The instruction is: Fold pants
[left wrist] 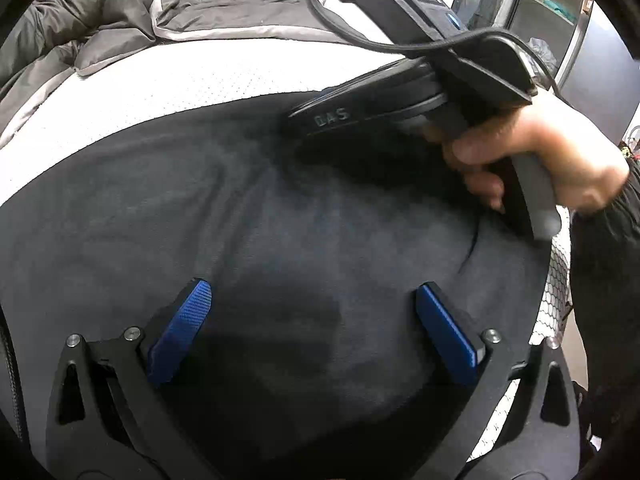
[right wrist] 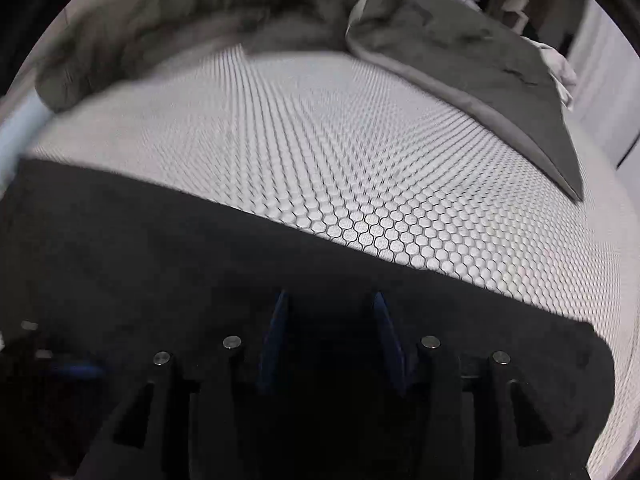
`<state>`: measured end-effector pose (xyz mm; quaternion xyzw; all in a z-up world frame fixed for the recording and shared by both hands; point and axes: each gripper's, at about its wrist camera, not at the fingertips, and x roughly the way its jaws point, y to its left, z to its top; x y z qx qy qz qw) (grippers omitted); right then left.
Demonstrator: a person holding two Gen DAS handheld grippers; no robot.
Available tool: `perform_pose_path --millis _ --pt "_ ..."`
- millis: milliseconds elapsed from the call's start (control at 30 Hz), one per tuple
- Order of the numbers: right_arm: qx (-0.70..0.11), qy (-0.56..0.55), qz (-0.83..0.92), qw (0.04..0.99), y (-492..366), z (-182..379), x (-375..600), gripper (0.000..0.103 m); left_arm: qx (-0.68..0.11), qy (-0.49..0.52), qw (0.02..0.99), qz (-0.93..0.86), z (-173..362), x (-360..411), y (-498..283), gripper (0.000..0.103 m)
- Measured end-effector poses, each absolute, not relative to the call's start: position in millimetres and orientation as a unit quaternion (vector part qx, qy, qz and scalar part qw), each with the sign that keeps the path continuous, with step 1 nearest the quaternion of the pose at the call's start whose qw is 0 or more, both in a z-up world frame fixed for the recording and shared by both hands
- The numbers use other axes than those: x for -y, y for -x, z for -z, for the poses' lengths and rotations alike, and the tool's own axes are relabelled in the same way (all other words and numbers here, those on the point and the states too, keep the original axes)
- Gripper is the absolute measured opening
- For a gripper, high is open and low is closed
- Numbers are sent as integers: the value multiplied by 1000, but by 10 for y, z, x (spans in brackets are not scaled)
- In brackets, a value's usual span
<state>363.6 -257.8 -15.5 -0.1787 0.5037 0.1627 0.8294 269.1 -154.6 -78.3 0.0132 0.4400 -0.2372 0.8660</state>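
The dark grey pants (left wrist: 248, 216) lie flat on a white honeycomb mattress (left wrist: 200, 80). My left gripper (left wrist: 312, 300) is open just above the cloth, its blue pads (left wrist: 182, 328) wide apart and empty. The right gripper's body (left wrist: 360, 116) shows in the left wrist view, held by a hand (left wrist: 532, 156) low over the pants' far right part. In the right wrist view the pants (right wrist: 200, 248) fill the lower frame, their far edge straight. My right gripper (right wrist: 329, 300) hovers close over the cloth, its fingers (right wrist: 276, 332) partly apart with nothing between them.
A rumpled grey-green duvet (left wrist: 100, 16) lies along the mattress's far side, also seen in the right wrist view (right wrist: 460, 52). Bare mattress (right wrist: 380, 152) stretches beyond the pants. A black cable (left wrist: 360, 36) runs from the right gripper. A mirrored wardrobe door (left wrist: 560, 20) stands at the right.
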Motion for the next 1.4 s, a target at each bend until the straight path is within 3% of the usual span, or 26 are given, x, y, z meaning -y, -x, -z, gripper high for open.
perform_pose_path --millis 167,333,400,467,567,700,867,933,1100,1267,1400 --pt "-476 275 30 835 -3710 -6 3284 47 -438 -13 865 245 773 1528 -2701 102" --pt "-464 136 24 875 -3067 -427 4074 48 -436 -13 867 239 759 1533 -2685 102" --pt "-455 89 -21 886 -2640 -459 4115 51 -435 -16 869 234 760 1541 -2665 102" --pt "-452 69 -64 887 -2369 -314 4097 61 -432 -20 872 229 759 1538 -2618 102" --pt "-450 147 -44 880 -2067 -53 3997 62 -431 -26 877 209 732 1504 -2558 101" --pt "-420 122 -8 899 -1970 -271 3903 63 -410 -22 884 225 587 1402 -2330 101" --pt "-423 147 -124 886 -1800 -128 3501 65 -421 -89 874 224 727 1534 -2106 102" --pt "-431 179 -85 880 -1840 21 3545 71 -422 -79 877 217 703 1376 -2029 102" --pt "-415 140 38 898 -1839 -121 4065 72 -413 -55 898 140 652 644 -1791 102" --pt "-390 108 -63 912 -1559 -262 3620 72 -414 -20 908 60 639 45 -1844 100" --pt "-414 130 -129 892 -1674 -37 3144 72 -439 -10 898 30 709 -354 -1818 96"
